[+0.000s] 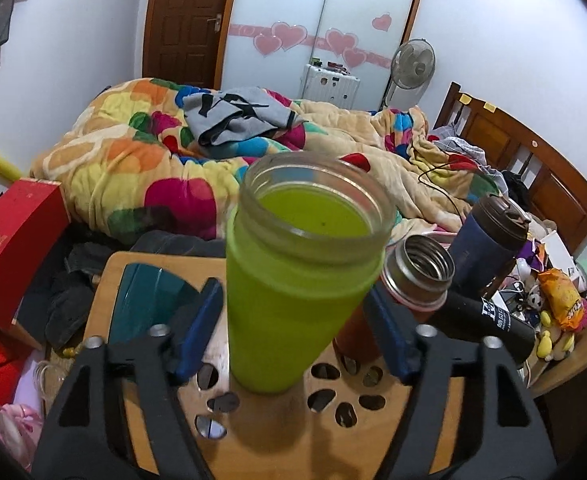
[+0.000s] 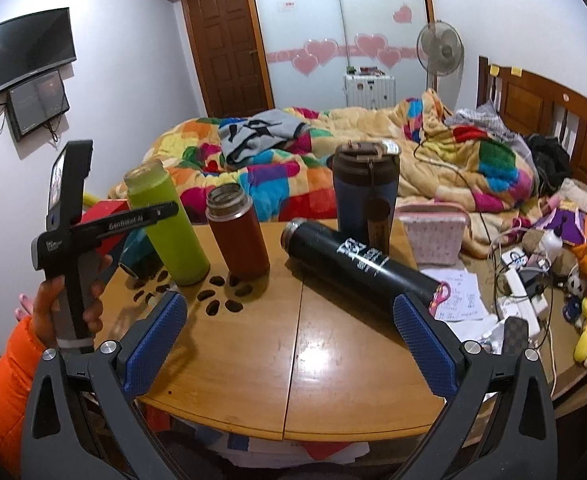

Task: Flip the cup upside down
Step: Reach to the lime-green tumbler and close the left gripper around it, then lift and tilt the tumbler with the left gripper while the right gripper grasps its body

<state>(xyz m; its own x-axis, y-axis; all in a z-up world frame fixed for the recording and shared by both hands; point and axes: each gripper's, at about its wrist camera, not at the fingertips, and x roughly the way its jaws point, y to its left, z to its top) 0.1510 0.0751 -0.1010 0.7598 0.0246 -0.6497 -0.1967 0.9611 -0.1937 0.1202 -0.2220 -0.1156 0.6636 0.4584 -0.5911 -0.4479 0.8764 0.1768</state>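
Note:
A lime-green cup with a clear glass rim stands upright and open on the round wooden table. It also shows in the right wrist view at the table's left. My left gripper is open, its blue pads on either side of the cup's lower body with gaps showing. In the right wrist view the left gripper is held by a hand in an orange sleeve. My right gripper is open and empty above the table's near half.
A red flask with an open steel mouth stands right of the green cup. A black bottle lies on its side. A dark blue lidded tumbler stands behind. A teal dish sits left. A bed with a colourful quilt lies beyond.

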